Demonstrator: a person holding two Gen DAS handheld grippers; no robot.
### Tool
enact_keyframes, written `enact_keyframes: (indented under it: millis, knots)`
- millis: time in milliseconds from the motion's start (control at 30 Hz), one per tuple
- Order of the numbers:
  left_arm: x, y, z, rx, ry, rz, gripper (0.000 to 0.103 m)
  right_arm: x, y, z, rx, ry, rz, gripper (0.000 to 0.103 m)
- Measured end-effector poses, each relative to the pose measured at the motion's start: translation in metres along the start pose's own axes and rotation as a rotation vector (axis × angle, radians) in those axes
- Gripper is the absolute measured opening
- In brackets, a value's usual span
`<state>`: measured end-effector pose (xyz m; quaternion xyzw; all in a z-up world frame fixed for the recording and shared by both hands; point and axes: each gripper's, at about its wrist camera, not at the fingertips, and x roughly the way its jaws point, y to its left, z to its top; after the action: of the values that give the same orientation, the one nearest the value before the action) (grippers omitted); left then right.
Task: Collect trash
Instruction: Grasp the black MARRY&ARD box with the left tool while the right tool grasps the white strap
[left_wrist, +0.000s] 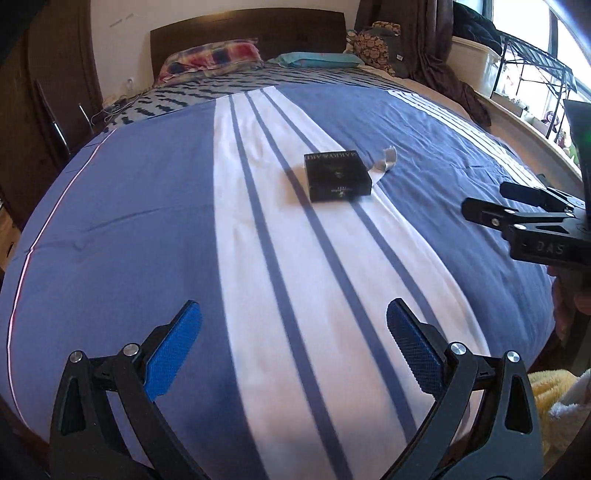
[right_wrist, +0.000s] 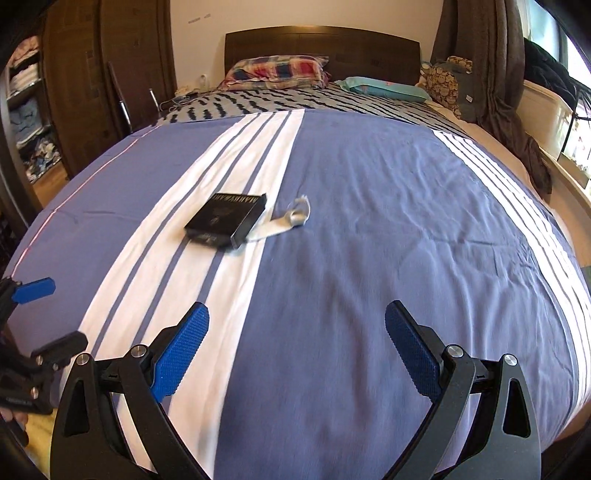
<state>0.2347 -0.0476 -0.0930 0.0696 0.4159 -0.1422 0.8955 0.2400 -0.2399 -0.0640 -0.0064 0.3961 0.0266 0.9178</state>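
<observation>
A crumpled strip of white paper trash (left_wrist: 384, 162) (right_wrist: 286, 223) lies on the blue and white striped bedspread (left_wrist: 147, 221) (right_wrist: 388, 221), partly tucked under a black box (left_wrist: 338, 177) (right_wrist: 227, 219) in the middle of the bed. My left gripper (left_wrist: 293, 314) is open and empty, well short of the box. My right gripper (right_wrist: 297, 315) is open and empty, also short of the trash. It shows at the right edge of the left wrist view (left_wrist: 484, 201), and the left one shows at the left edge of the right wrist view (right_wrist: 61, 312).
Two pillows (right_wrist: 277, 70) (right_wrist: 384, 88) lie at the dark headboard (right_wrist: 321, 40). A wooden wardrobe (right_wrist: 110, 62) stands left of the bed. A window sill with a drying rack (left_wrist: 535, 77) runs along the right. A yellow towel (left_wrist: 554, 398) lies by the bed's foot.
</observation>
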Motion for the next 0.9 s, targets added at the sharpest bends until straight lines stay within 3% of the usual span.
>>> enact_keyframes:
  millis: [300, 500, 567, 667, 700, 900]
  knots:
    - [0.053, -0.008, 0.048, -0.014, 0.029, -0.023, 0.095, 0.075, -0.012, 0.044, 0.027, 0.039, -0.014, 0.093]
    - [0.077, -0.008, 0.066, -0.028, 0.039, -0.034, 0.095, 0.116, -0.018, 0.063, 0.059, 0.084, 0.044, 0.067]
    - [0.087, -0.009, 0.072, -0.032, 0.046, -0.039, 0.095, 0.126, -0.017, 0.066, 0.064, 0.100, 0.070, 0.065]
    - [0.101, -0.012, 0.080, -0.032, 0.058, -0.043, 0.095, 0.135, -0.011, 0.069, 0.046, 0.112, 0.092, 0.041]
    - [0.105, -0.012, 0.083, -0.033, 0.061, -0.043, 0.095, 0.136, -0.009, 0.070, 0.035, 0.113, 0.097, 0.028]
    - [0.125, -0.021, 0.099, -0.045, 0.073, -0.063, 0.095, 0.132, -0.009, 0.074, -0.016, 0.092, 0.075, 0.023]
